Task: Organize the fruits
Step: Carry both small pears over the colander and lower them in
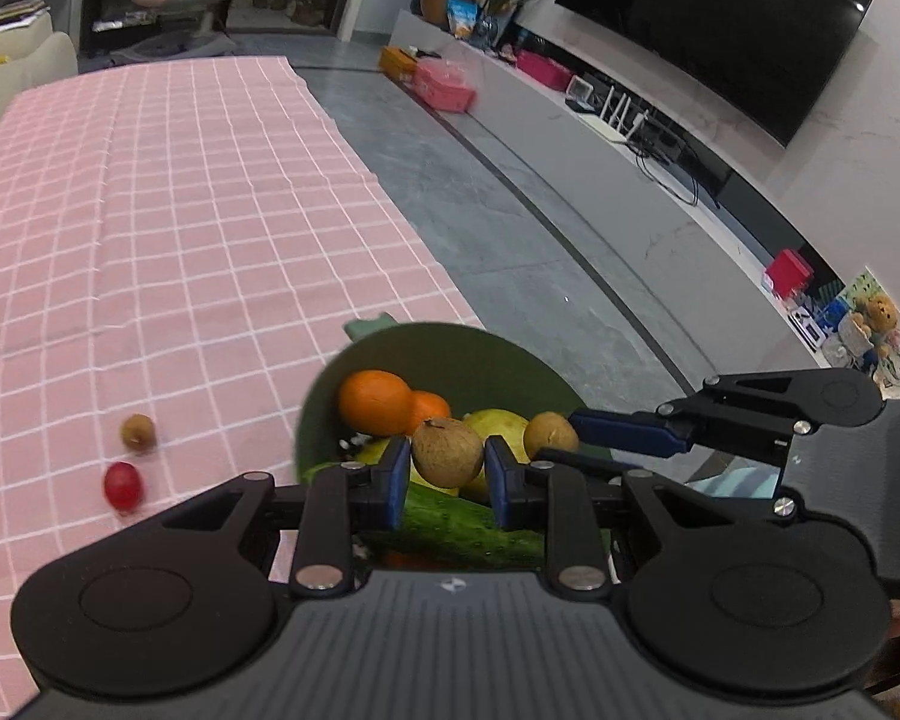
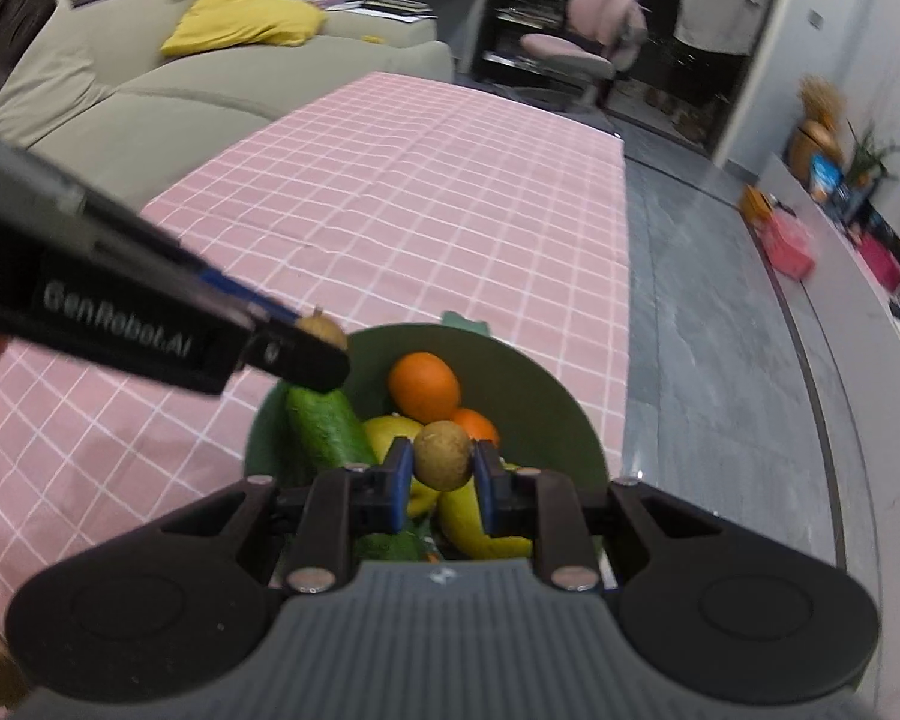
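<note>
Fruits are being gathered into one bowl, and each gripper is carrying a piece. The left gripper (image 1: 447, 471) is pinching a small round brown longan-like fruit (image 1: 448, 451) between its blue pads, holding it just above the bowl's contents. The right gripper (image 2: 441, 480) is likewise clamping a second small brown round fruit (image 2: 442, 455) over the same bowl; in the left wrist view its fingers are reaching in from the right. Both are probably hovering there so the fruits can drop onto the pile rather than roll off across the cloth.

Below them, the dark green round bowl (image 2: 546, 396) is sitting near the edge of the table with the pink checked cloth (image 2: 402, 192). It is holding two oranges (image 2: 423, 385), a yellow fruit (image 2: 390, 429), a banana-like yellow piece (image 2: 468, 525) and a green cucumber (image 2: 324, 423). Left on the cloth, well apart from the bowl, are another small brown fruit (image 1: 137, 432) and a small red round fruit (image 1: 122, 485), lying near each other and seemingly waiting their turn.
</note>
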`<state>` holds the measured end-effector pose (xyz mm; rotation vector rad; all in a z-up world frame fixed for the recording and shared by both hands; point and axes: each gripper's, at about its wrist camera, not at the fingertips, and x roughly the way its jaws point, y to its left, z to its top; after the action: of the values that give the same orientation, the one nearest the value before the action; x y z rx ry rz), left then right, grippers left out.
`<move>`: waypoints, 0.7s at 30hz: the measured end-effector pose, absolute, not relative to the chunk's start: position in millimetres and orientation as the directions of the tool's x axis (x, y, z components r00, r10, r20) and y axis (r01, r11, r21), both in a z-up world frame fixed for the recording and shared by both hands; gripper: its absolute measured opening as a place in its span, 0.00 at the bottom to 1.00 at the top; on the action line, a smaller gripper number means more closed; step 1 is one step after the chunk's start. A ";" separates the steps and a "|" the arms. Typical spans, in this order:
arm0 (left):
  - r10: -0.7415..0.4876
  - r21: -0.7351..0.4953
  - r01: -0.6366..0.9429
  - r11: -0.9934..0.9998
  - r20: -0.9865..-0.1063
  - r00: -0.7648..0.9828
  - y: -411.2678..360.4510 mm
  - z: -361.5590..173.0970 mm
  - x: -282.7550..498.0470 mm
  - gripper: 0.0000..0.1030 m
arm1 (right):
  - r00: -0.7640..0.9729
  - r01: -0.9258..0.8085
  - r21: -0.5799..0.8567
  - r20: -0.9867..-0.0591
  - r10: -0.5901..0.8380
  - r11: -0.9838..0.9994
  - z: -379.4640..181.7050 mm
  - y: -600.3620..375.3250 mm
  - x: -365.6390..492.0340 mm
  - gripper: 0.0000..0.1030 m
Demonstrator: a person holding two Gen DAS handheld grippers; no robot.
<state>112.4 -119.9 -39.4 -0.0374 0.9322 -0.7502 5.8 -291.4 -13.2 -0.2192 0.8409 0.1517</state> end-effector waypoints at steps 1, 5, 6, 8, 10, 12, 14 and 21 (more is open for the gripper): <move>-0.597 -0.340 0.568 0.750 -0.717 0.359 -123.7 -41.1 113.4 0.29 | 0.657 -0.209 -0.126 -0.753 0.044 0.970 -14.6 -294.6 6.7 0.17; -0.587 -0.335 0.569 0.751 -0.734 0.343 -134.7 -45.2 115.0 0.29 | 0.646 -0.184 -0.120 -0.763 0.028 0.975 -20.4 -305.0 14.7 0.17; -0.584 -0.334 0.568 0.752 -0.737 0.339 -137.5 -46.5 116.2 0.29 | 0.644 -0.182 -0.119 -0.765 0.027 0.976 -22.0 -307.1 17.5 0.17; -0.579 -0.337 0.562 0.755 -0.745 0.332 -141.2 -49.2 119.0 0.29 | 0.639 -0.178 -0.115 -0.768 0.026 0.977 -25.4 -309.9 23.1 0.17; -0.581 -0.353 0.549 0.757 -0.749 0.319 -144.2 -52.4 123.3 0.29 | 0.636 -0.174 -0.112 -0.772 0.024 0.978 -29.6 -312.4 29.5 0.17; -0.585 -0.371 0.537 0.758 -0.750 0.308 -146.3 -55.4 127.5 0.29 | 0.631 -0.168 -0.110 -0.775 0.021 0.980 -33.7 -314.5 35.6 0.17; -0.584 -0.380 0.527 0.761 -0.754 0.300 -148.8 -58.4 132.3 0.29 | 0.627 -0.164 -0.108 -0.779 0.019 0.980 -39.2 -316.9 42.9 0.17; -0.563 -0.395 0.481 0.783 -0.777 0.280 -151.2 -69.9 148.0 0.29 | 0.611 -0.198 -0.111 -0.791 0.034 0.974 -59.2 -323.3 66.2 0.17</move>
<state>148.0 -151.2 -69.9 -0.0883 1.0802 -0.7011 66.2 -323.3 -59.2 -0.1949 0.9055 0.1353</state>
